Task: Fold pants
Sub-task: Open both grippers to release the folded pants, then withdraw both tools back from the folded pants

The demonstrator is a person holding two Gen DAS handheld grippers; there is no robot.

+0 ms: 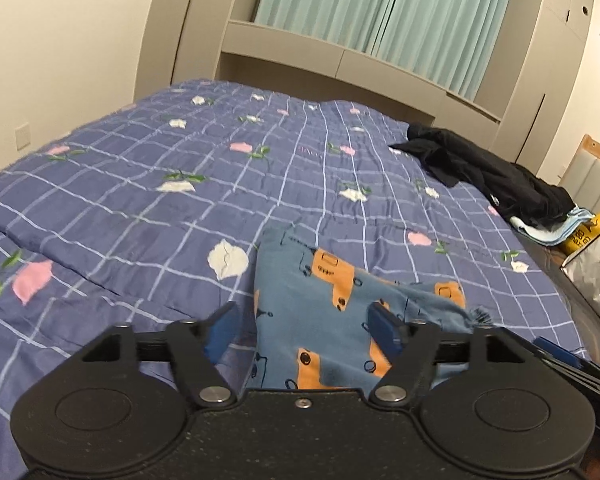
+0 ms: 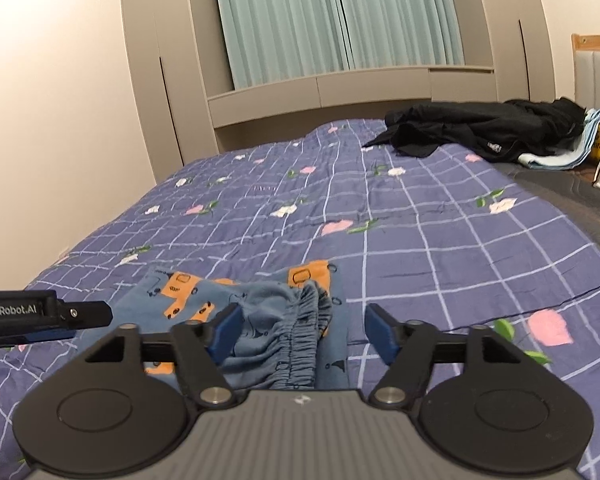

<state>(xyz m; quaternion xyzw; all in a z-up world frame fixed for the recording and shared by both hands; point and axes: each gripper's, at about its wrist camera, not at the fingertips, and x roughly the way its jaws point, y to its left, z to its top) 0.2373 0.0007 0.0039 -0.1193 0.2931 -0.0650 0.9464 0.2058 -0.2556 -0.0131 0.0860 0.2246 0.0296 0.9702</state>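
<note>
A: Both spread wide, left tool (image 1: pixel 300 326) and right tool (image 2: pixel 303 330), gripping nothing. Pants (image 2: pixel 260 320) bunched on the bed (image 2: pixel 420 240), just under both.

B: Soft, light, floppy; likely to sag and slide. Best pinched at the elastic waistband (image 2: pixel 300 336), each end.

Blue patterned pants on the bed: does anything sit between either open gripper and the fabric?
Nothing visible does. The pants lie directly under the open right gripper, waistband between its fingers. In the left wrist view they lie directly under the open left gripper. The black clothes lie far across the bedspread.
</note>
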